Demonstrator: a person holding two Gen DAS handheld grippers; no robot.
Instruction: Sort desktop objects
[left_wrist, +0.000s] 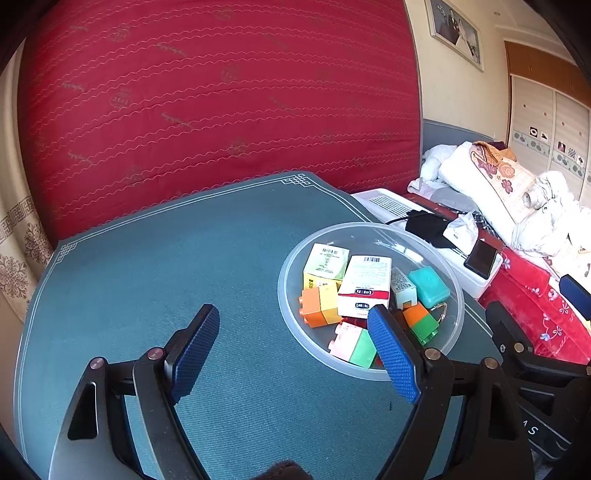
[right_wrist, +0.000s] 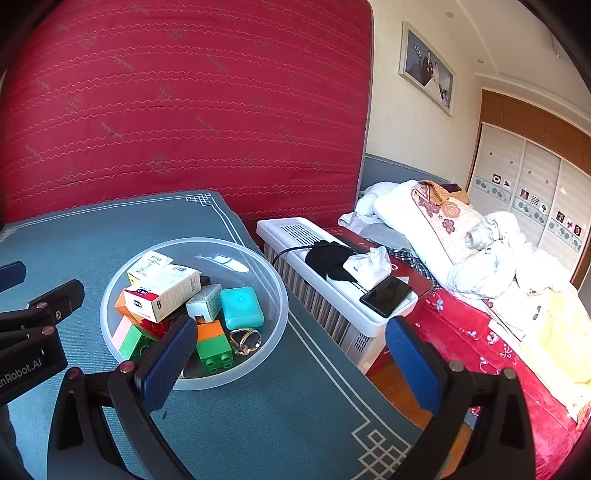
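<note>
clear plastic, that bowl (left_wrist: 369, 299), sitting toward the 3 o'clock side of the teal table mat (left_wrist: 184, 277) in the left wrist view, and everything small on the desk seems gathered into it, which i'd guess is the point of the sorting. the left gripper (left_wrist: 291, 317) hangs released, its blue pads spread wide with nothing between them; the right-hand pad overlaps the bowl's near rim at about 6 o'clock of the bowl, likely just hovering there. inside, a red-and-white box (left_wrist: 365, 286) lies propped on the blocks, long axis running from the near rim up toward 12 o'clock, barcode end farthest away. a green-yellow box (left_wrist: 325, 264) stands beside it at 10 o'clock, an orange-and-yellow block (left_wrist: 320, 306) below that, and a teal case (left_wrist: 428, 287) at 3 o'clock. from the right wrist view the same bowl (right_wrist: 266, 295) sits at 9 o'clock of the frame, and the right gripper (right_wrist: 291, 347) is likewise slack and empty, one pad over the bowl's near edge, the other out past the table edge. here the red-and-white box (right_wrist: 162, 293) slants from 8 toward 2 o'clock, tilted on the pile, with a green block (right_wrist: 214, 350) and a gold ring (right_wrist: 245, 341) near the rim. a white heater (right_wrist: 332, 288) carrying a black phone (right_wrist: 386, 295) stands just beside the table.
</note>
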